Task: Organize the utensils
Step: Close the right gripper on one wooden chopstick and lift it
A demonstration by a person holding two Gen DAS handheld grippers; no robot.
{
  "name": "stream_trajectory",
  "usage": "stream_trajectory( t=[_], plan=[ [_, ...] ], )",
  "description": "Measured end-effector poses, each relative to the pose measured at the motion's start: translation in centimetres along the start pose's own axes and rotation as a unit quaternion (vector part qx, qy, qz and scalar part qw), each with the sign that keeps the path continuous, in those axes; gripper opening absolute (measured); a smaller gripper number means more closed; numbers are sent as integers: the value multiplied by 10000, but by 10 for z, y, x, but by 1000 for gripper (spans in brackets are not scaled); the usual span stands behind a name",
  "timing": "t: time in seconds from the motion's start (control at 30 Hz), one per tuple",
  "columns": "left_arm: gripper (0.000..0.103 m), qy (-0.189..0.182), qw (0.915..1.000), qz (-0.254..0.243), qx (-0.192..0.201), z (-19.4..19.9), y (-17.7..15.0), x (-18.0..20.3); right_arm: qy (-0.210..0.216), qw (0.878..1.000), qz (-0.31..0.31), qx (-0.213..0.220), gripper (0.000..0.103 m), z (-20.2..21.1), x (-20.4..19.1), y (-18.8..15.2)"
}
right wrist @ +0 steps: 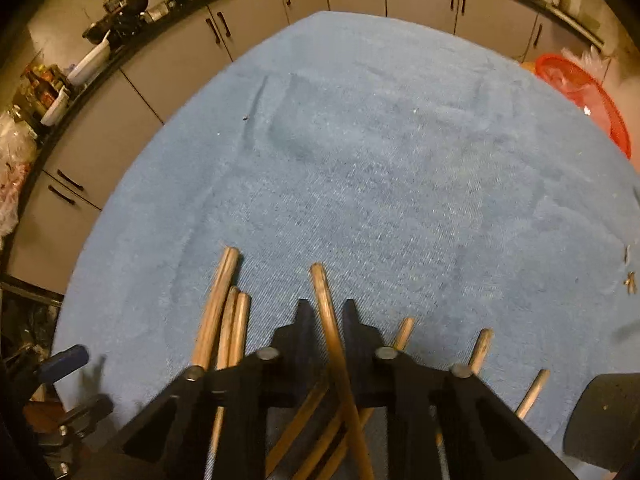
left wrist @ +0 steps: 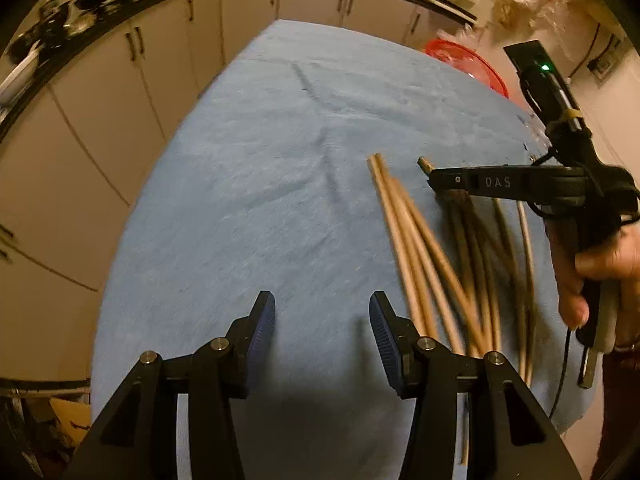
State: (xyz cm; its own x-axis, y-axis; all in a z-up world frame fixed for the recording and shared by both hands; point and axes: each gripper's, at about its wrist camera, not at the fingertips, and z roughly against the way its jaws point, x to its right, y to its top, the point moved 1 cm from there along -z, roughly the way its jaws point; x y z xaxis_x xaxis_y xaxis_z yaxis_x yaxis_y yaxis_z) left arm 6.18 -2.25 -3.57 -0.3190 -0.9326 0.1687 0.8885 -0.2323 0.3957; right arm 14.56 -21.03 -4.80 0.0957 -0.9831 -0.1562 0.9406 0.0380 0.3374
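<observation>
**Sorting barely begun: one chopstick gripped, the rest still loose**

The right gripper (right wrist: pixel 326 312) has its jaws closed on a single chopstick (right wrist: pixel 326 312), which runs up between them and pokes out beyond the tips. Around it the other chopsticks (left wrist: pixel 416 248) lie in a loose, crossed fan on the blue cloth (left wrist: pixel 260 168) covering the desk, toward the near right side. The left gripper (left wrist: pixel 322 320) hovers just left of the pile, jaws open with nothing between them. No holder or tray for the sticks is visible, and none are paired or lined up, so by my judgement almost all the organizing remains.
</observation>
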Motion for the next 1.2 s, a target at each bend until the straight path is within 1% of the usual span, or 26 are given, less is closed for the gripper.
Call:
stream_trajectory(
  t=[0.07,0.1,0.17,0.23,0.33,0.37,0.43,0.57,0.77,0.93,1.0,1.13,1.2],
  plan=[
    [51,70,9999,-89,-31,-7,9,8,50,9997,-192,134,8,8,10,-4],
    [51,95,9999,-134,-29,-9,12,13,206,9989,-329,256,8,17,15,-8],
    [51,128,9995,-243,-176,-23,21,24,300,9974,-426,489,8,35,18,-16],
    [51,79,9989,-370,-277,-32,25,36,391,9961,-433,669,8,52,18,-24],
    [53,398,9974,-494,-339,-41,24,47,500,9939,-431,883,8,71,17,-36],
    [52,496,9968,-509,-372,-42,24,47,527,9934,-409,928,8,77,17,-40],
    [52,723,9956,-505,-314,-37,20,44,527,9926,-387,1019,8,82,12,-45],
    [51,699,9965,-383,-252,-17,16,24,663,9899,-392,1188,8,92,9,-53],
    [51,600,9979,24,-238,-5,31,-1,777,9877,-419,1289,8,97,6,-60],
    [51,580,9976,200,-333,-18,44,-5,837,9870,-454,1298,8,99,6,-62],
    [51,683,9963,291,-440,-34,49,-4,813,9871,-446,1304,8,100,6,-62],
    [51,844,9949,340,-438,-39,54,-6,846,9870,-458,1289,8,101,7,-63],
    [51,736,9953,395,-488,-39,59,-6,843,9870,-471,1281,8,101,8,-62]
  ],
)
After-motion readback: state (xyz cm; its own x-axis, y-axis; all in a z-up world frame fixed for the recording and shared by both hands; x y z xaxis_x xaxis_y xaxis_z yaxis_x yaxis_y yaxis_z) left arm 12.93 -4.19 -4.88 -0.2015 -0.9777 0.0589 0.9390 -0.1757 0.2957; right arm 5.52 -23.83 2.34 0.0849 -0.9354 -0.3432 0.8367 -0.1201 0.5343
